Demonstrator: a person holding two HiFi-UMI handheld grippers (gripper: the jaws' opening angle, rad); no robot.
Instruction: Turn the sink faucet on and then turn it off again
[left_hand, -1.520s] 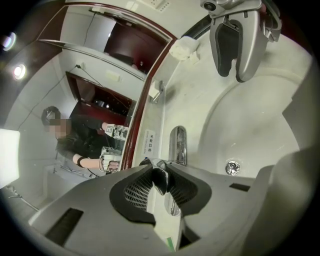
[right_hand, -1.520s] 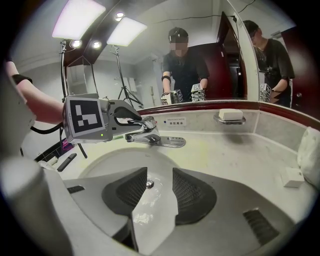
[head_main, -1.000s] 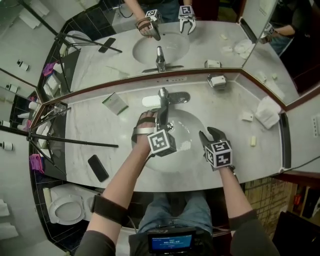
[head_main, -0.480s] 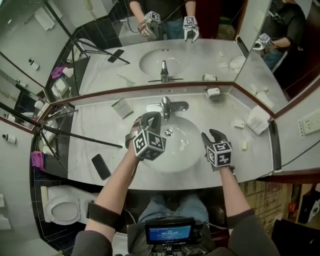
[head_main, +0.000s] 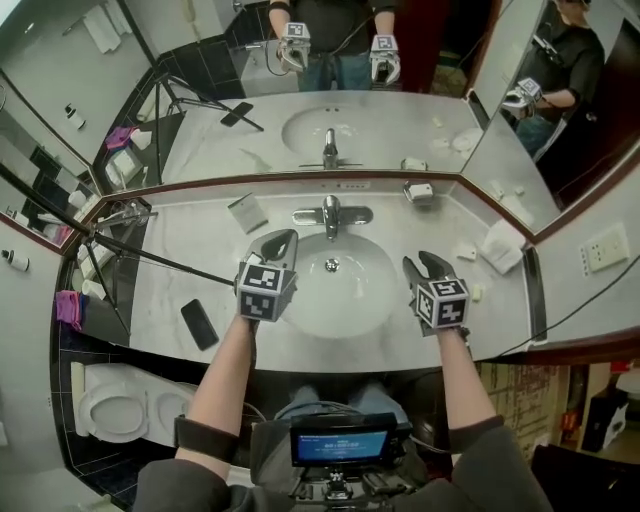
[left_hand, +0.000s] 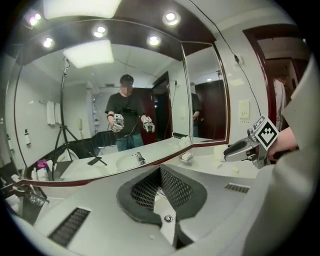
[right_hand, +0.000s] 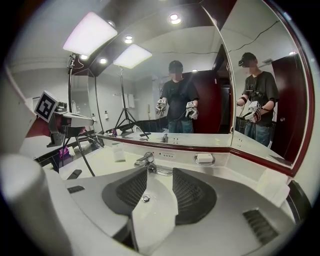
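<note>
1. Looking down in the head view, both claws hang over the front of the sink (head_main: 300, 312), clear of the faucet (head_main: 331, 213), which stands at the back rim with its lever lying flat. No stream of water shows under the spout, so I judge the faucet is off and the task is at or near its end. The left claw (head_main: 279, 241) is pressed together with nothing in it. The right claw (head_main: 428, 262) is spread and pinches nothing. Neither touches the bench (head_main: 200, 240), where a phone (head_main: 199, 323) lies well to the left and a soap dish (head_main: 420, 191) sits by the mirror (head_main: 400, 120).

2. The left gripper view looks along the left claw (left_hand: 161, 172), whose pads meet in a closed point with nothing between them. It aims above the bench toward the mirror. The real faucet is hidden behind the jaws, and only its reflection shows. The right claw (left_hand: 239, 150) floats at the right edge.

3. The right gripper view shows the right claw (right_hand: 160, 172) with its jaws apart. The basin's drain (right_hand: 145, 198) is seen through the gap, and the faucet (right_hand: 146, 161) stands beyond the left tip, untouched. Held wide and back like this, the claw seems to be waiting, not reaching.
</note>
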